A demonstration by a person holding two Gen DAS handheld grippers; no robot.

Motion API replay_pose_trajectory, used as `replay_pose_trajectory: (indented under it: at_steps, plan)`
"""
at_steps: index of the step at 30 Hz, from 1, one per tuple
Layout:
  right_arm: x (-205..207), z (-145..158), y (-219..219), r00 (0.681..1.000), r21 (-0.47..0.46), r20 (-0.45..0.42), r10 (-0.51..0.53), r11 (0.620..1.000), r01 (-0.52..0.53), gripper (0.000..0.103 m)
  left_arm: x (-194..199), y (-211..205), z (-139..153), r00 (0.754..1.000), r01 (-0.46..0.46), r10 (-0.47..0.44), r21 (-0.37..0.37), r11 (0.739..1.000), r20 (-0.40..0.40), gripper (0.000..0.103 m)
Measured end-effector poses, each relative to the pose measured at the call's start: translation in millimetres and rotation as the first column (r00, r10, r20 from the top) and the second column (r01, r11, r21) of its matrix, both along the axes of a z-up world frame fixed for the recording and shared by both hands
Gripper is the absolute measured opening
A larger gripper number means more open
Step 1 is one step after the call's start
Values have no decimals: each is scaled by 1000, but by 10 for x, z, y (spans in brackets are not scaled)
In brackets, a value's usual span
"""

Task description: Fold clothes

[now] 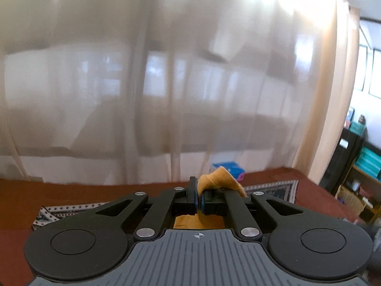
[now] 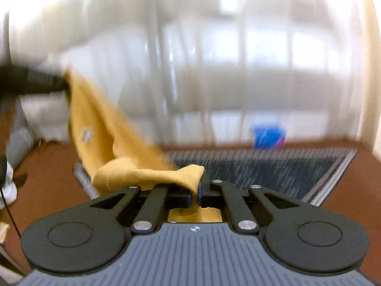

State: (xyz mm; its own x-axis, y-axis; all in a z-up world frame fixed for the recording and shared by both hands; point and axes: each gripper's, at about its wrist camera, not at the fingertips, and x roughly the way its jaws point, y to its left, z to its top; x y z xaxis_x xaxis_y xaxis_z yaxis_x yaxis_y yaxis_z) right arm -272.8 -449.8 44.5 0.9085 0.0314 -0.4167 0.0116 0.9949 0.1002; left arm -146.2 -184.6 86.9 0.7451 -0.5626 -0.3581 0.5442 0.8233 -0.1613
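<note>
A soft mustard-yellow cloth garment (image 2: 104,128) is hanging in the air between the two grippers, sagging in loose folds above a dark patterned woven rug (image 2: 273,166) that is lying on a reddish-brown floor (image 2: 47,178). A small pale label is showing on its surface. The right gripper (image 2: 198,191) is pinching one bunched corner, its black fingers (image 2: 183,196) nearly closed on the fabric. The left gripper (image 1: 198,201) is clamping another corner the same way, the cloth bulging over its right finger. Sheer white curtains (image 1: 166,83) are hanging behind.
</note>
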Motion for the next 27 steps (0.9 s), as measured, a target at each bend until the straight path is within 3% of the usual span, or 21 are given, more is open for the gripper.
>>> replay_pose_trajectory:
  at_steps: [5, 10, 20, 27]
  plan:
    - [-253, 747, -362, 989, -40, 142, 29, 999, -24, 6, -324, 141, 307, 997, -21, 29, -101, 995, 75, 0]
    - [-553, 1225, -533, 965, -82, 233, 116, 992, -100, 6, -765, 229, 595, 983, -46, 73, -161, 986, 168, 0]
    - [-952, 1758, -719, 900, -93, 337, 277, 961, -261, 6, -1638, 447, 1074, 938, -103, 174, -239, 966, 301, 0]
    - [-955, 1993, -787, 856, -75, 395, 332, 941, -330, 6, -1833, 449, 1455, 898, -103, 190, -230, 968, 397, 0]
